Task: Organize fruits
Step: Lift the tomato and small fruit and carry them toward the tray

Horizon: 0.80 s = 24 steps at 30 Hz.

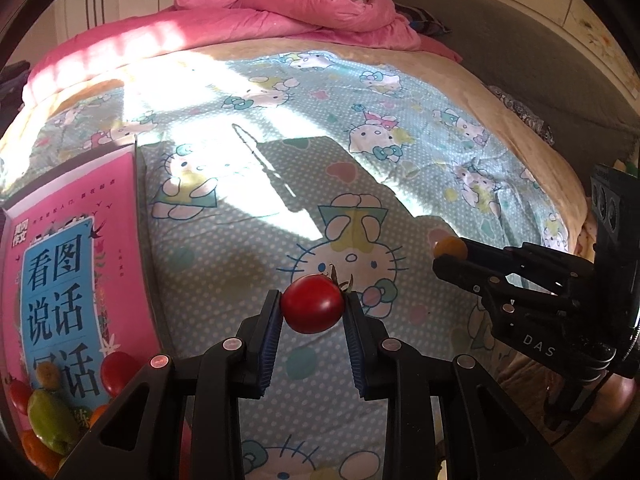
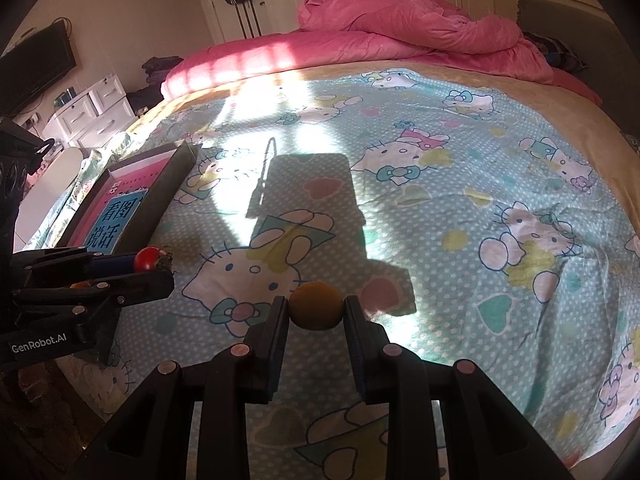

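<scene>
My left gripper (image 1: 313, 304) is shut on a red cherry tomato (image 1: 313, 309) with a green stem, held above the cartoon-cat bedsheet. In the right wrist view the same left gripper (image 2: 154, 265) reaches in from the left with the red tomato (image 2: 146, 259) at its tips. My right gripper (image 2: 317, 309) is shut on a small orange fruit (image 2: 316, 305), also above the sheet. The left wrist view shows that right gripper (image 1: 450, 256) at the right, the orange fruit (image 1: 450, 246) at its tips. A shallow box (image 1: 60, 280) with a pink book cover inside holds several small fruits (image 1: 48, 412).
The box (image 2: 132, 200) lies on the left part of the bed. A crumpled pink quilt (image 2: 400, 28) covers the far end. White drawers (image 2: 92, 112) and a dark screen (image 2: 36, 60) stand beyond the bed's left side. A grey headboard (image 1: 520, 48) runs along the right.
</scene>
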Available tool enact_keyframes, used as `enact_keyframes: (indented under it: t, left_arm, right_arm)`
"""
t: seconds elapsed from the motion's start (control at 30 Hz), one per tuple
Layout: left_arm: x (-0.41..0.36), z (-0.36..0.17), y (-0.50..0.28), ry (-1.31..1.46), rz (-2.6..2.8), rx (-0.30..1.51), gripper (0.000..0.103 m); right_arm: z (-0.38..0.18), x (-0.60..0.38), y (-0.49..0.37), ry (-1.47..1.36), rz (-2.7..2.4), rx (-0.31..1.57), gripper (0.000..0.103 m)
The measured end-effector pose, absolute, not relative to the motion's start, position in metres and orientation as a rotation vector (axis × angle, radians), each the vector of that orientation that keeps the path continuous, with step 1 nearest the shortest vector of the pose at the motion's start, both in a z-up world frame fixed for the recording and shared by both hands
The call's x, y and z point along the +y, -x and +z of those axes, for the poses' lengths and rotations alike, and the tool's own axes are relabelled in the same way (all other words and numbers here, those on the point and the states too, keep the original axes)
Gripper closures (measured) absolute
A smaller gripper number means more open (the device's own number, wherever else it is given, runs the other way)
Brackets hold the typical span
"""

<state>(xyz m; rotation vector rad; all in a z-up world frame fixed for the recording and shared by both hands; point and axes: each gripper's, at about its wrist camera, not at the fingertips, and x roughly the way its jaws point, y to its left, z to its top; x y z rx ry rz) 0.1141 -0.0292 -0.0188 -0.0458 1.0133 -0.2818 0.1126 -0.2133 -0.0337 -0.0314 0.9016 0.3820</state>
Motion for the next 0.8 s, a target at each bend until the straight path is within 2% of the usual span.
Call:
enact_keyframes:
  t: [0.8]
  left_arm:
    - [-0.003,0.016,-0.083,0.062,-0.202,0.953,0.072]
  right_arm:
    - [0.003,-0.181,-0.095,0.074,0.468,0.797,0.074]
